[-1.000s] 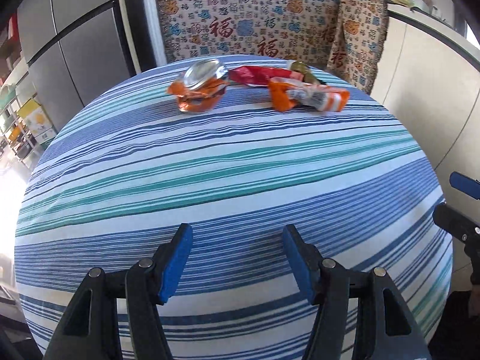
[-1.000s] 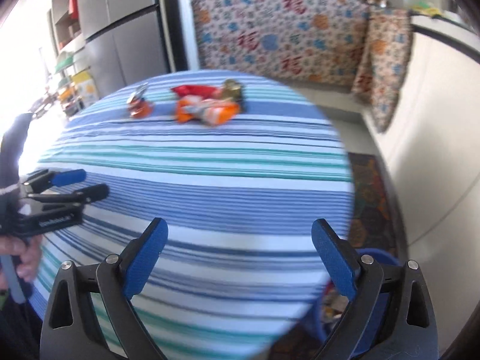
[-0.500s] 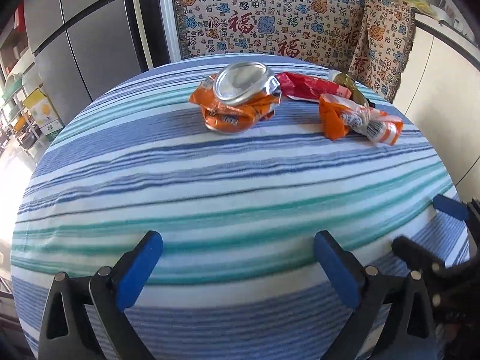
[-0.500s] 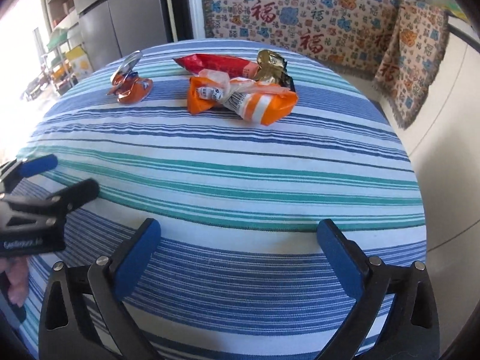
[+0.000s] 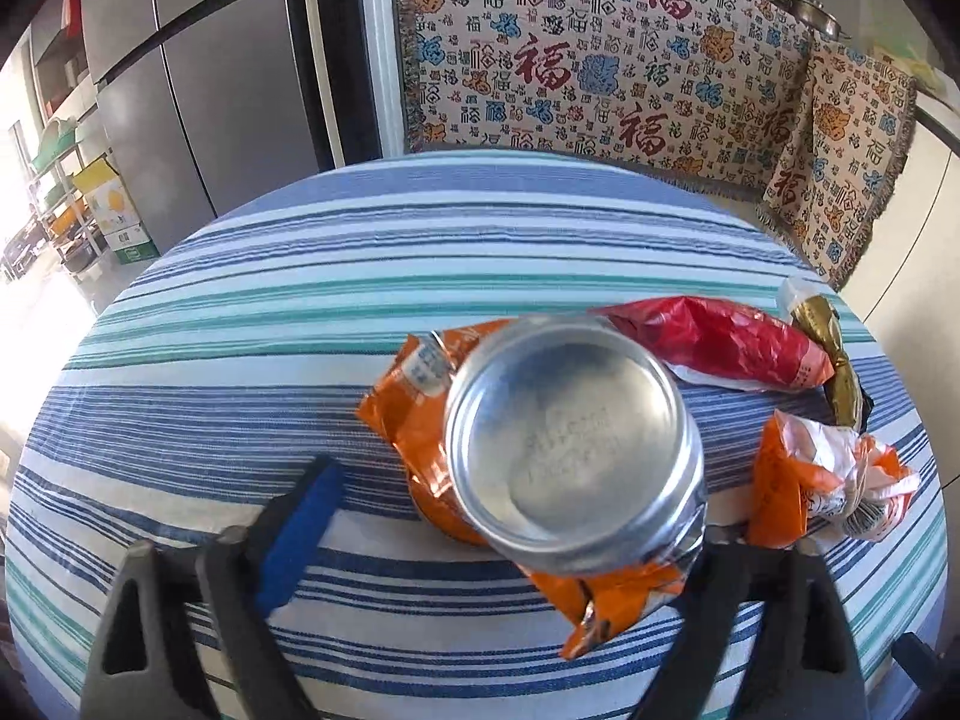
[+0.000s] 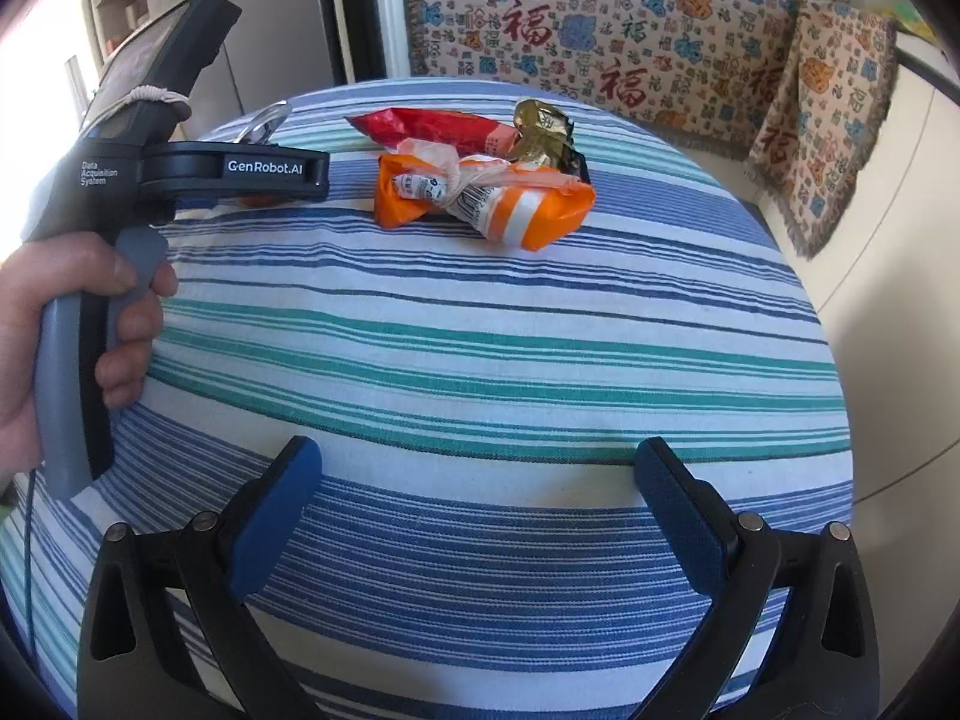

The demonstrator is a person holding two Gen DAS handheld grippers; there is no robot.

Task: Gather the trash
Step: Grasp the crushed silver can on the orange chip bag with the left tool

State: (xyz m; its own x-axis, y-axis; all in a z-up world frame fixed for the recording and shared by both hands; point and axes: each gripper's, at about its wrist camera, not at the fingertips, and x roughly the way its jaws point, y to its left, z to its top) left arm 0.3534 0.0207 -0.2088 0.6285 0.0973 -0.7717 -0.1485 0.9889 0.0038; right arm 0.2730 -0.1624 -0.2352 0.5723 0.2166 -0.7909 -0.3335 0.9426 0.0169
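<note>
Crushed can (image 5: 573, 444) between wide-open left gripper (image 5: 510, 516) jaws, ungripped; right gripper (image 6: 474, 516) empty

Left tool (image 5: 498, 516): jaws spread wide along the bottom of the left wrist frame; blue-padded left finger (image 5: 297, 531) visible at lower left, right finger mostly hidden at lower right. Same tool appears at upper left of the right wrist frame (image 6: 240, 171), pointing rightward. Left hand (image 6: 66, 330): at left edge of that frame, fingers wrapped around the grey handle. Right tool (image 6: 480, 516): jaws parted wide, both blue pads visible across the bottom of the frame, nothing between them.
</note>
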